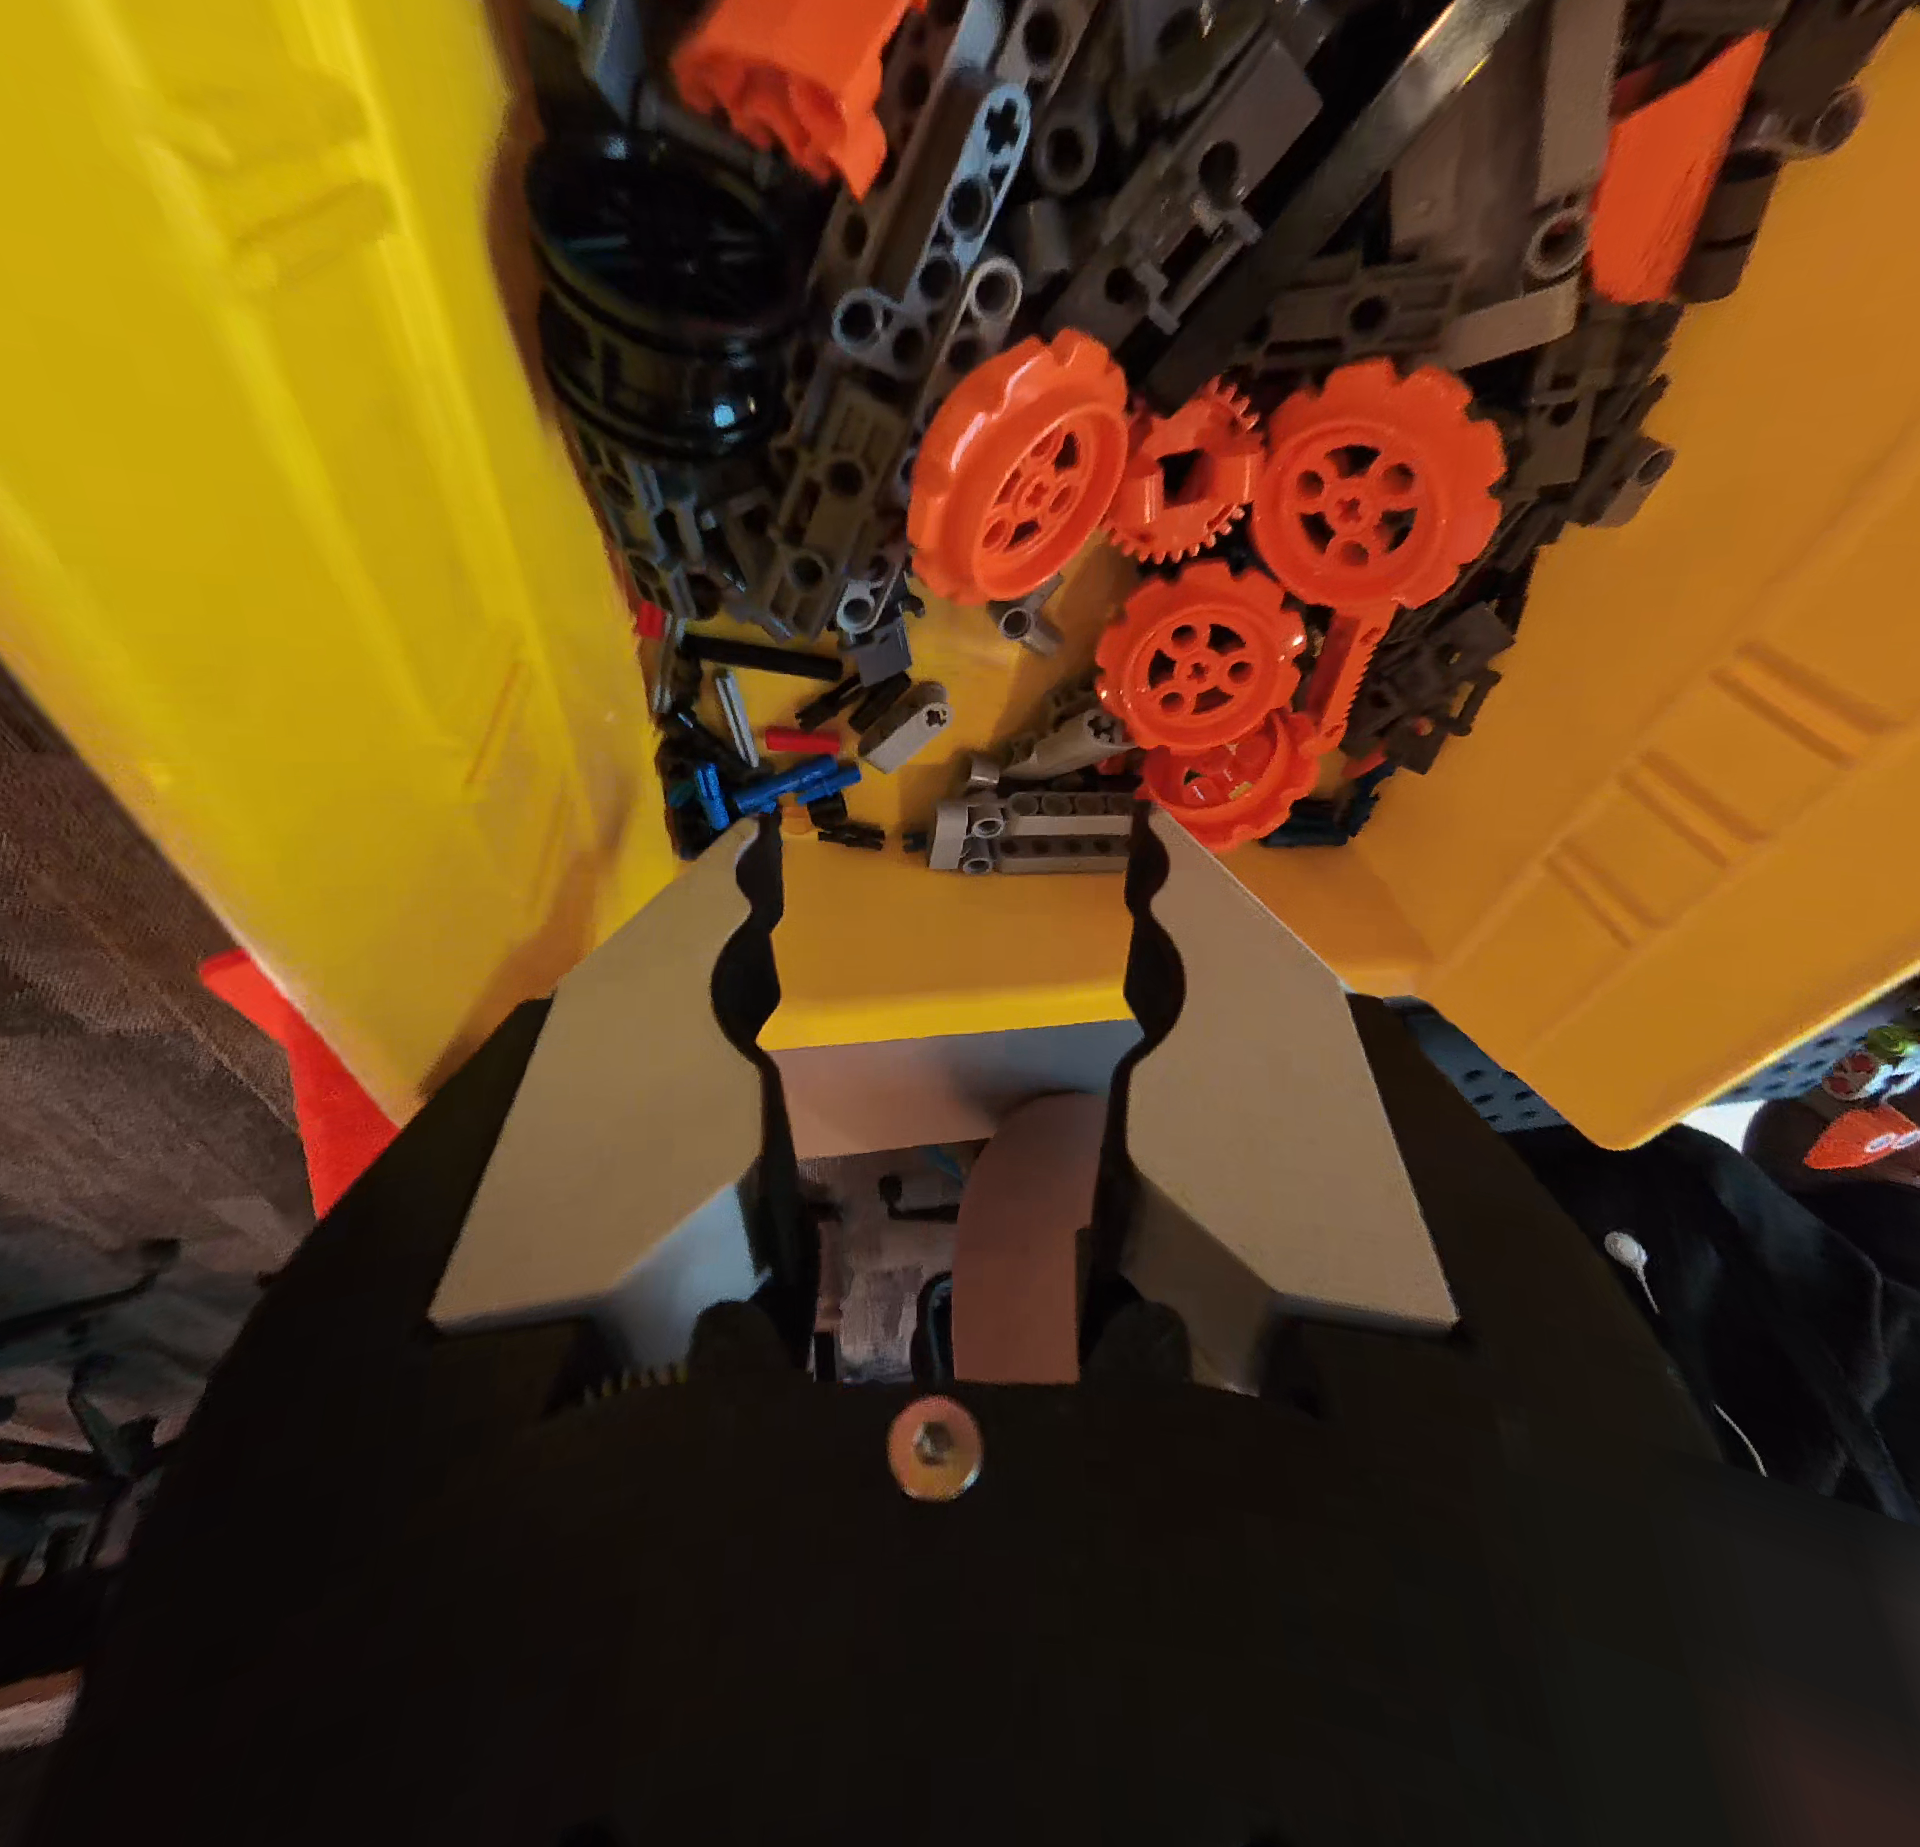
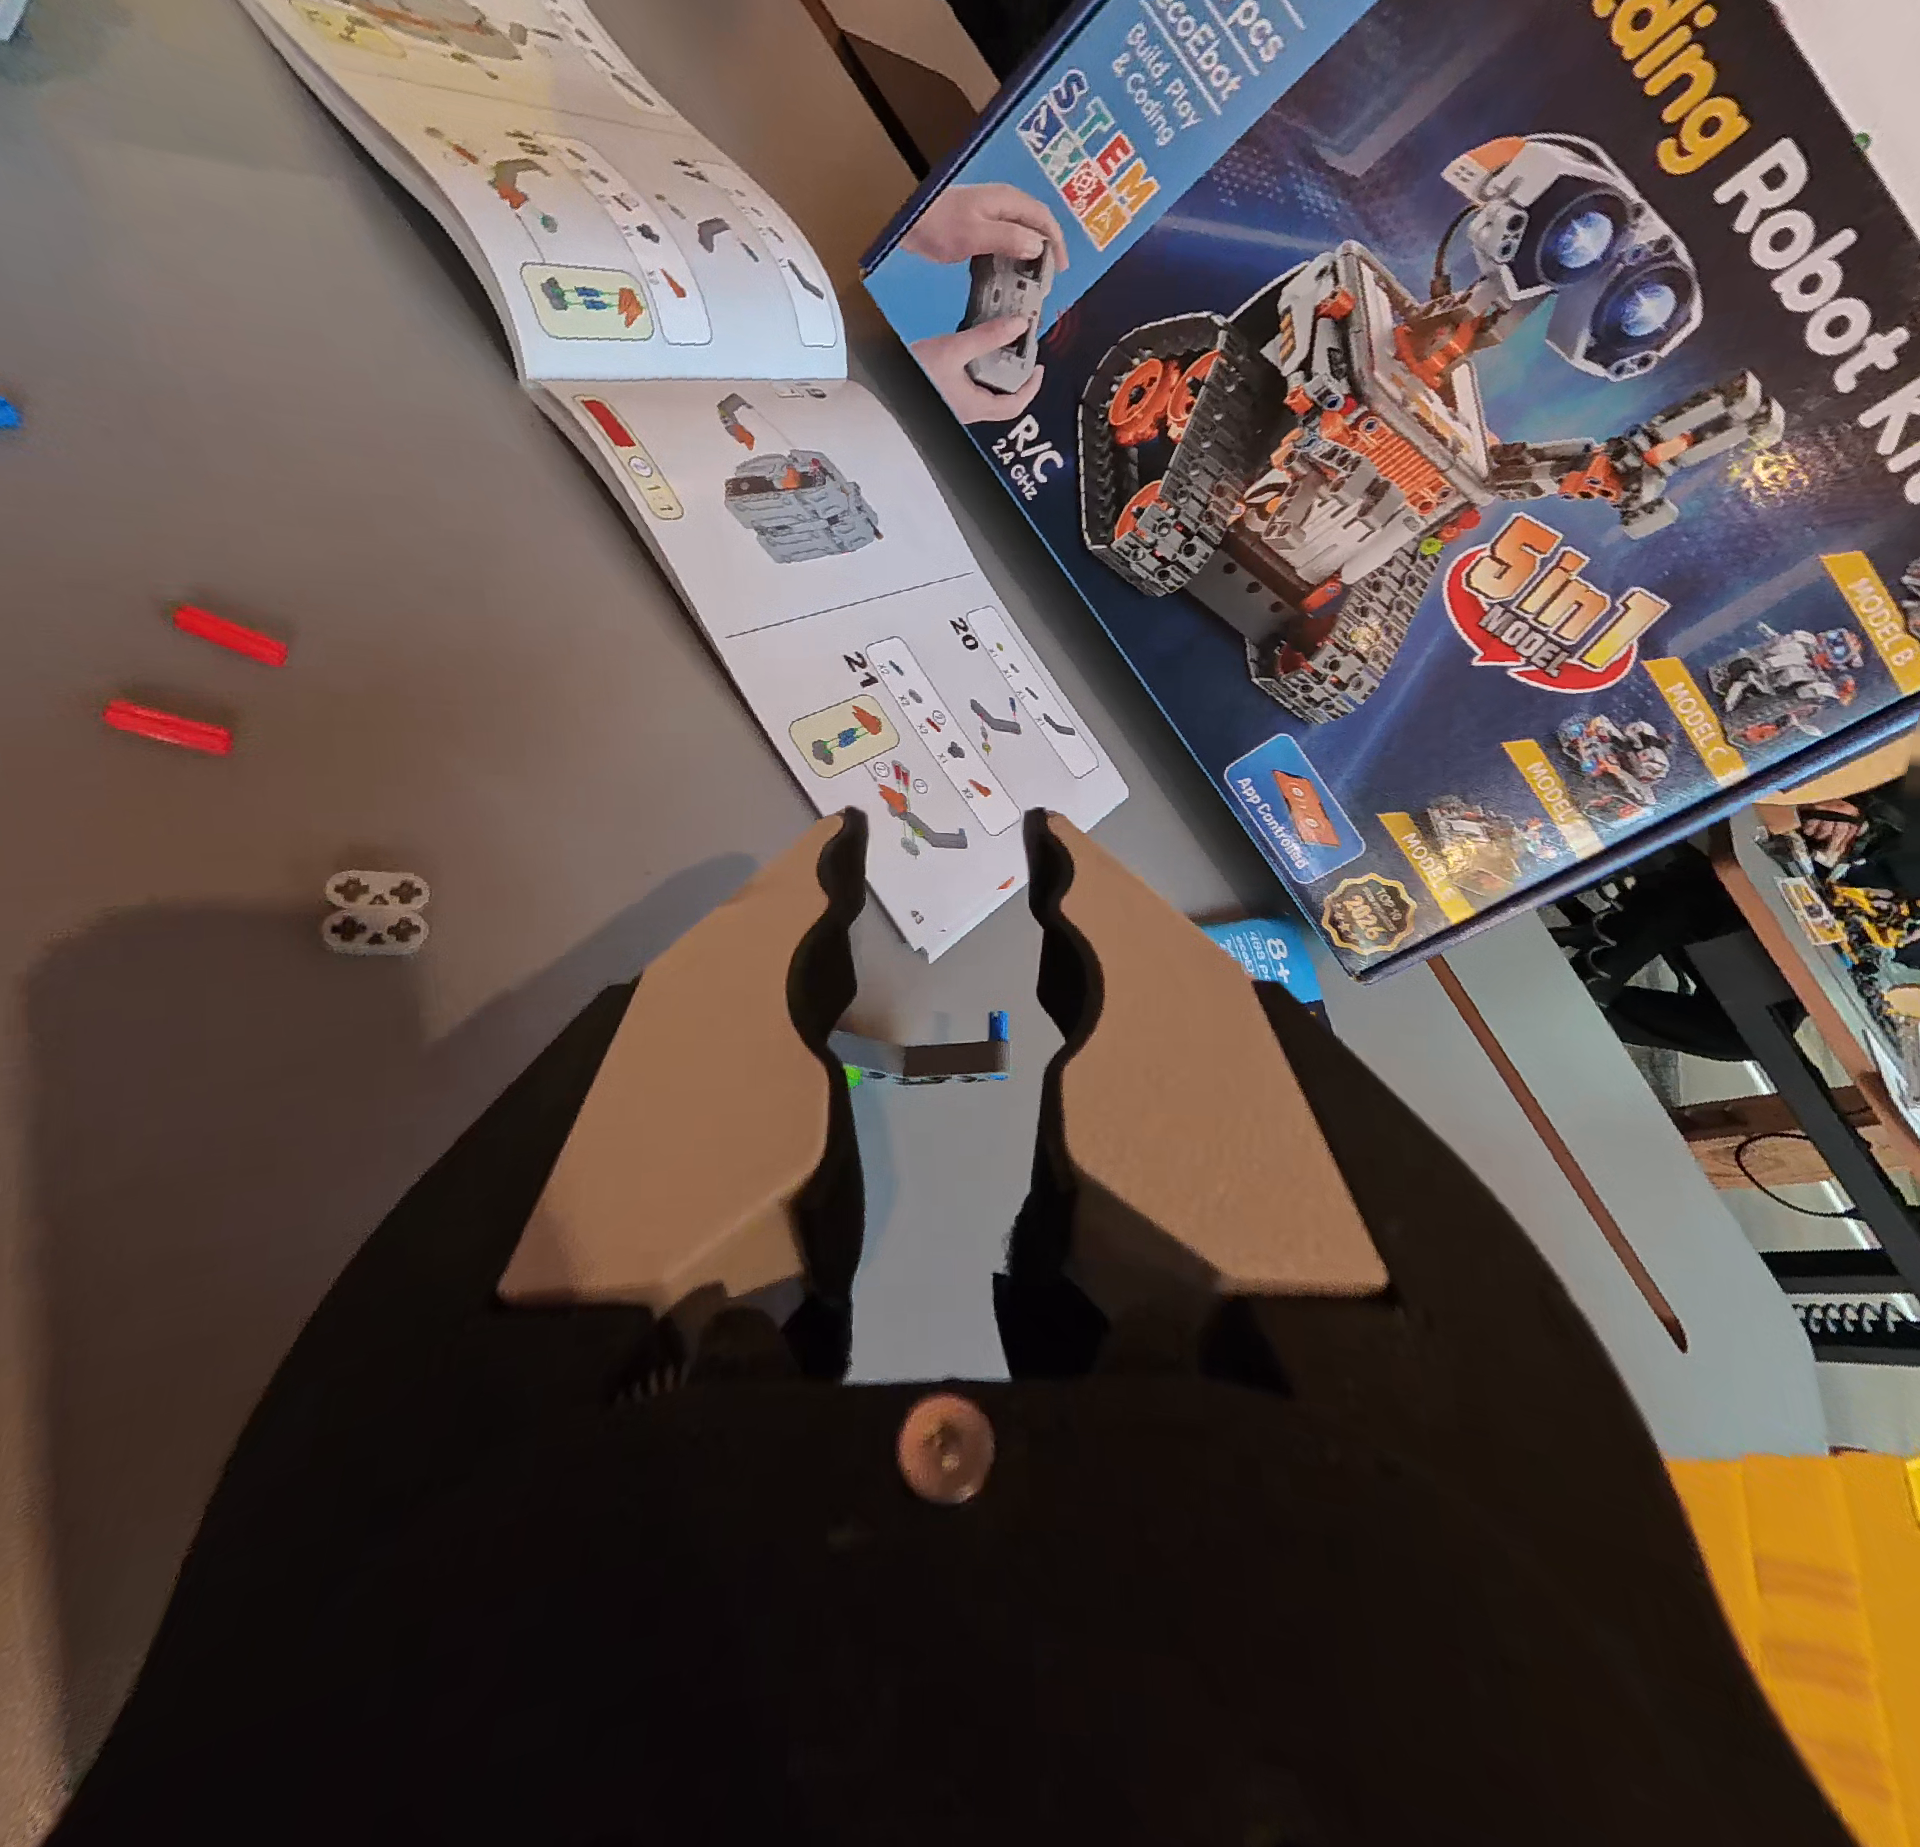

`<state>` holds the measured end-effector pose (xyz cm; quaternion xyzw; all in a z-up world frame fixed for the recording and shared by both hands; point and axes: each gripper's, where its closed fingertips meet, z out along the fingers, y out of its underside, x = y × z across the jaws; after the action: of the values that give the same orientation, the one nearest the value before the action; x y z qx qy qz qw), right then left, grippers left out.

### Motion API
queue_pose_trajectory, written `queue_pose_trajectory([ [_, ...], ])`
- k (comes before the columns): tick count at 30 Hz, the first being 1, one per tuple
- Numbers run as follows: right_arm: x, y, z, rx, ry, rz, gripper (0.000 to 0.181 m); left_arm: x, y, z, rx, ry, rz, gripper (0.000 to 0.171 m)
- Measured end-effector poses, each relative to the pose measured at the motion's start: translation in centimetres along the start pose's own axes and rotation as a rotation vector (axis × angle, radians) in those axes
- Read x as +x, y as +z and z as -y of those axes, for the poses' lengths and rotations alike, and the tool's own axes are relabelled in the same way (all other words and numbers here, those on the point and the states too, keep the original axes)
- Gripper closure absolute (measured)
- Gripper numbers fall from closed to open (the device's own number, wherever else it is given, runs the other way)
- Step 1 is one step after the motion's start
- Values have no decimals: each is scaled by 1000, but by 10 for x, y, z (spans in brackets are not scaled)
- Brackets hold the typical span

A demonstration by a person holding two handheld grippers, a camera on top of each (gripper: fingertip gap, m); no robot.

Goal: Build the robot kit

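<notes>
**A:** What is the left gripper (image 1: 951,831) doing?

**B:** Its two tan fingers stand wide apart with nothing between them. They hang at the near edge of a bright yellow plastic bin (image 1: 260,550), low in the centre of the frame. The tips sit just short of a pale grey studded beam (image 1: 1029,831) and a small blue connector pin (image 1: 795,781) on the bin floor.

**A:** What else lies in the bin?

**B:** A cluster of orange toothed plastic wheels (image 1: 1195,654) sits right of centre. Dark grey perforated beams (image 1: 1195,187) pile up behind them, a black ribbed tyre (image 1: 665,280) lies at upper left, and an orange block (image 1: 821,41) at the top.

**A:** And the right gripper (image 2: 943,826)?

**B:** Its jaws are partly open, and a small grey brick piece with blue and green pins (image 2: 925,1059) spans the gap deeper in, between the finger notches. I cannot tell whether it is gripped or lies on the grey tabletop (image 2: 468,571) below.

**A:** What surrounds it?

**B:** An open white instruction booklet (image 2: 831,550) lies just beyond the fingertips. A blue cardboard box picturing a tracked robot (image 2: 1455,447) fills the upper right. At the left, two red rod pieces (image 2: 197,680) lie side by side, and two pale grey connector pieces (image 2: 376,911) touch each other.
</notes>
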<state>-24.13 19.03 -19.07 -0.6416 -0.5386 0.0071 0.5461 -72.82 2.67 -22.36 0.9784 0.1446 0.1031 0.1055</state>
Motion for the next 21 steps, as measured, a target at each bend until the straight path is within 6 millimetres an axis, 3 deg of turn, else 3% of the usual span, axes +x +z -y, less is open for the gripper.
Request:
queue_pose_trajectory([
  [6, -4, 3, -3, -11, -4, 19, 151, 10, -17, 20, 128, 70, 17, 111],
  [12, -3, 2, -3, -10, -5, 13, 154, 4, -14, 22, 106, 60, 32, 112],
  [17, -3, 2, -3, -8, -6, 15, 155, 1, -22, 43, 195, 77, 34, 127],
  [21, -4, 2, -3, -10, -13, 19, 155, -1, -15, 51, 174, 96, 55, 131],
])
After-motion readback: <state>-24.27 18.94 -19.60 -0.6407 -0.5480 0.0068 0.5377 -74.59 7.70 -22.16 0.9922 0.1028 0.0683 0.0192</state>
